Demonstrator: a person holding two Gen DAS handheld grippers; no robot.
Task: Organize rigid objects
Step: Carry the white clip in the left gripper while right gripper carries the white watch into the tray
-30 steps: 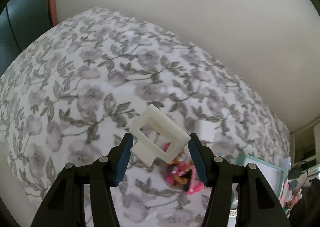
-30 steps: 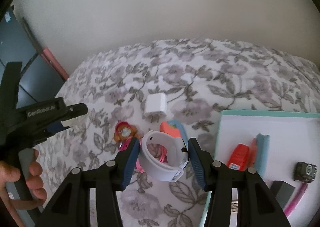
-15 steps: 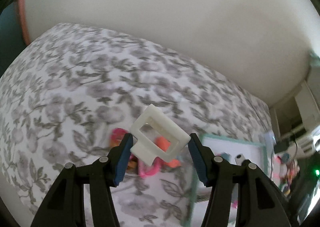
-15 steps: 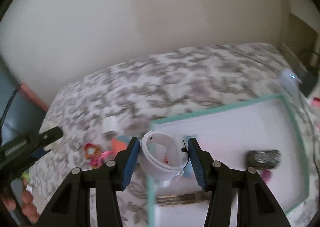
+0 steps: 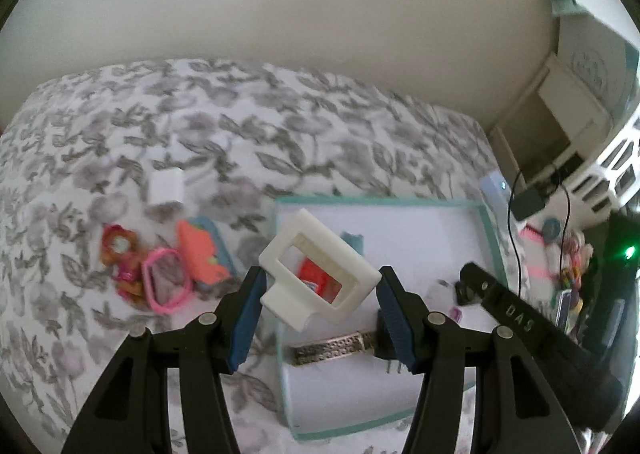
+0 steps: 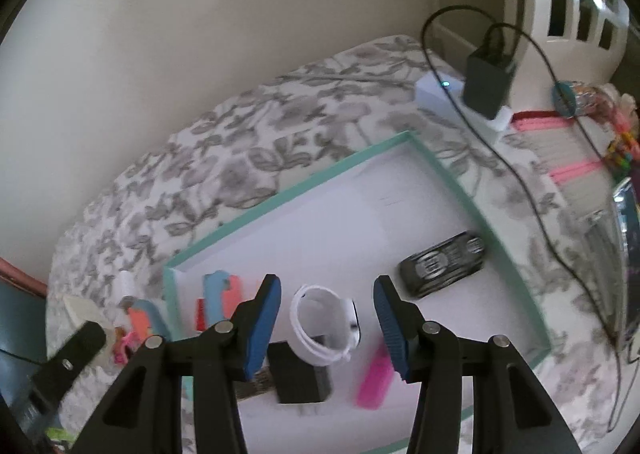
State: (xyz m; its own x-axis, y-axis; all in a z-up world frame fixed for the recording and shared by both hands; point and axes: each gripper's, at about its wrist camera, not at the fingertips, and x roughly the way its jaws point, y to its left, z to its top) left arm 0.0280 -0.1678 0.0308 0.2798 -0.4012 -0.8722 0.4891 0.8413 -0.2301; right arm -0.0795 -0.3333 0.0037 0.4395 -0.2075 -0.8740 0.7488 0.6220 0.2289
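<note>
My left gripper (image 5: 322, 272) is shut on a white rectangular plastic frame (image 5: 340, 246) and holds it tilted above the near left corner of a teal-rimmed white tray (image 5: 490, 238). My right gripper (image 6: 327, 282) hangs over the same tray (image 6: 304, 182). A white looped watch band (image 6: 324, 326) lies between its blue pads (image 6: 262, 322). A strip of tray shows on each side of the band, so the pads are not pressing on it. In the left wrist view, one black finger of the right gripper (image 5: 500, 306) crosses the tray.
The tray holds a black toy car (image 6: 444, 264), a pink stick (image 6: 374, 382), a black block (image 6: 298, 378), a silver bracelet (image 5: 332, 346) and orange and blue pieces (image 6: 224, 294). A white cube (image 5: 166, 188), a doll (image 5: 118, 250) and a pink ring (image 5: 166, 282) lie on the floral bedspread. Cables and a charger (image 6: 486, 82) sit right of the tray.
Both grippers swept right from over the bedspread to over the tray and rolled. The white frame stayed clamped. The band now looks smaller and clear of the right pads.
</note>
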